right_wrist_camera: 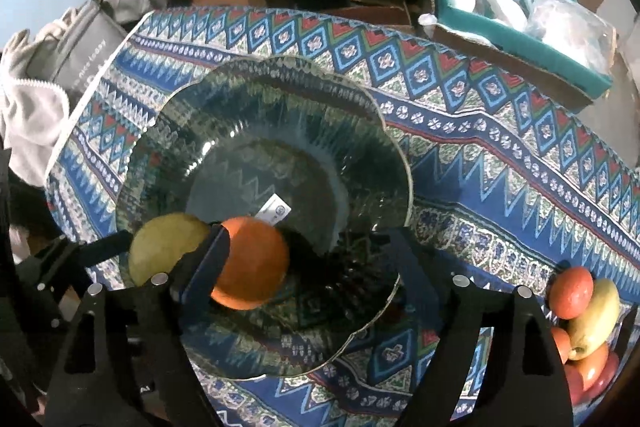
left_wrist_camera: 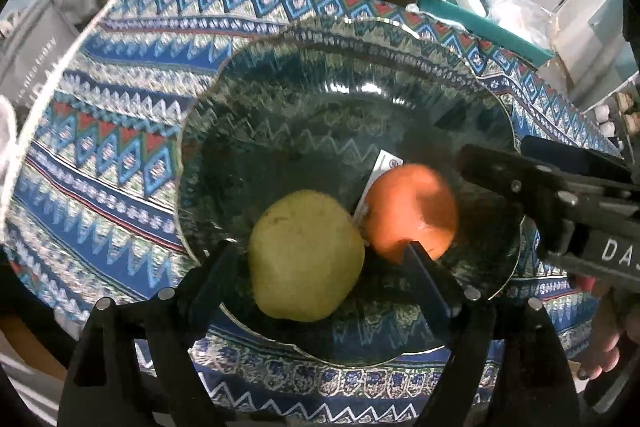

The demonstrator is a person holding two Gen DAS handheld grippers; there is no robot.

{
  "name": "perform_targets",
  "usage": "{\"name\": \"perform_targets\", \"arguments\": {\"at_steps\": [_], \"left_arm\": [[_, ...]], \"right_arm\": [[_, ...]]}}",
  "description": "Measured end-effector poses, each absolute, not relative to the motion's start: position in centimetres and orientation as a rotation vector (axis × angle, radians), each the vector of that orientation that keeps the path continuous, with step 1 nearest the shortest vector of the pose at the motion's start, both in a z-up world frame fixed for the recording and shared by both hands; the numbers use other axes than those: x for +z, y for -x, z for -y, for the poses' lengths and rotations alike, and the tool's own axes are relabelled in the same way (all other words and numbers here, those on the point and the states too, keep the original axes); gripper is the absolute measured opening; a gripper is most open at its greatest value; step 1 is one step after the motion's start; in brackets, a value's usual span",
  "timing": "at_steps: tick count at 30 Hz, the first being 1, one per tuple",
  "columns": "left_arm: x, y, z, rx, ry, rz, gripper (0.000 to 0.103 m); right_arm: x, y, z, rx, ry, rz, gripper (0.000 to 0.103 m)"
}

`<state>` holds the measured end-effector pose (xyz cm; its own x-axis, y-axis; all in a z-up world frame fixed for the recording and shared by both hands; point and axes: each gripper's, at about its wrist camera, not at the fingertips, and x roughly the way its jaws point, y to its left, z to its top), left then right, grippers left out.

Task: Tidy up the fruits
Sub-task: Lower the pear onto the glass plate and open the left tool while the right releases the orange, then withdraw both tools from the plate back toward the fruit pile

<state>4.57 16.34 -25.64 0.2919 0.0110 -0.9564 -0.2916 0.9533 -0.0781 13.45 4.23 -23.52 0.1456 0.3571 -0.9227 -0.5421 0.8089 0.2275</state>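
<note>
A clear glass bowl (left_wrist_camera: 320,75) (right_wrist_camera: 280,99) stands on a patterned blue tablecloth. In it lie a yellow-green round fruit (left_wrist_camera: 306,255) (right_wrist_camera: 168,247) and an orange fruit (left_wrist_camera: 412,213) (right_wrist_camera: 252,263), side by side. My left gripper (left_wrist_camera: 320,255) is open, its fingers on either side of the yellow-green fruit with small gaps. My right gripper (right_wrist_camera: 304,243) is open over the bowl; the orange fruit lies just inside its left finger (right_wrist_camera: 208,259), apart from the right finger. The right gripper also shows in the left wrist view (left_wrist_camera: 520,183).
A heap of fruits, red, orange and yellow-green (right_wrist_camera: 580,315), lies at the table's right edge. A teal box with plastic bags (right_wrist_camera: 520,7) stands behind the table. Grey cloth and a grey bag (right_wrist_camera: 60,67) lie at the far left.
</note>
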Motion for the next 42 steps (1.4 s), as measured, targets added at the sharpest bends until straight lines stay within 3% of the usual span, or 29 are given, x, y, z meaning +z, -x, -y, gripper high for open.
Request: {"name": "perform_targets", "arguments": {"at_steps": [3,26,42], "left_arm": [[-24.4,-4.9,-16.1,0.197,0.246,-1.234,0.086],[-17.6,-5.3,-12.0,0.125,0.195,-1.079,0.086],[-14.5,-6.2,-5.8,0.011,0.141,-1.03,0.086]], "right_arm": [[-22.5,-13.4,-3.9,0.625,0.177,-1.235,0.089],[-11.2,-12.3,4.6,0.501,0.015,-0.943,0.09],[-7.5,-10.0,12.2,0.384,0.084,-0.831,0.09]]}}
